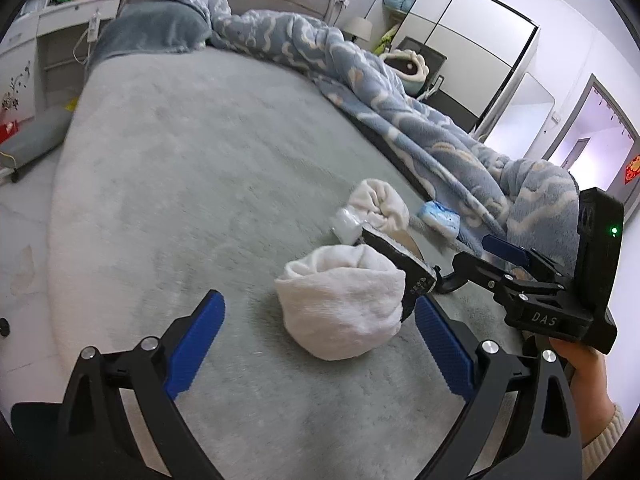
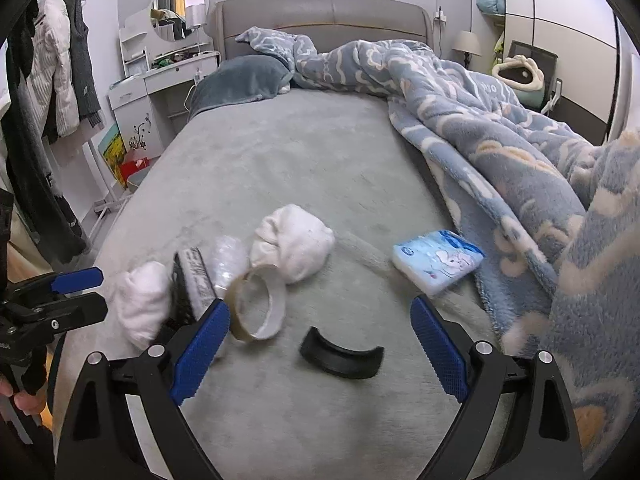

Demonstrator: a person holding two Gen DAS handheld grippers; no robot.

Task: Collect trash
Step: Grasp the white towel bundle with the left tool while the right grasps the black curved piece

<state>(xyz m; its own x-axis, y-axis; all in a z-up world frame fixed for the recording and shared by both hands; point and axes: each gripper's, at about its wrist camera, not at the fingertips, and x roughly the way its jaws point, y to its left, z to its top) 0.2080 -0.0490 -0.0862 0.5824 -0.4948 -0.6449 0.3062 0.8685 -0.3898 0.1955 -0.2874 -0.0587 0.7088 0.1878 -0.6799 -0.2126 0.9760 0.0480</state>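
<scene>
On the grey bed cover (image 2: 304, 168) lie two rolled white cloths (image 2: 296, 244) (image 2: 140, 304), a flat black packet (image 2: 186, 284), a clear plastic wrapper (image 2: 228, 260), an empty tape ring (image 2: 258, 306), a black curved piece (image 2: 340, 356) and a blue tissue pack (image 2: 436, 260). My right gripper (image 2: 320, 346) is open, with the black curved piece lying between its fingers. My left gripper (image 1: 320, 344) is open too, and the nearer white cloth (image 1: 344, 308) sits just ahead between its fingers. The black packet (image 1: 396, 256) leans against that cloth. The right gripper (image 1: 476, 254) shows at the right.
A blue patterned blanket (image 2: 500, 132) is heaped along the bed's right side, close to the tissue pack. A dark pillow (image 2: 240, 80) lies by the headboard. Coats (image 2: 52, 80) hang at the left. A wardrobe (image 1: 460, 40) stands beyond the bed. A hand (image 1: 580, 368) holds the right gripper.
</scene>
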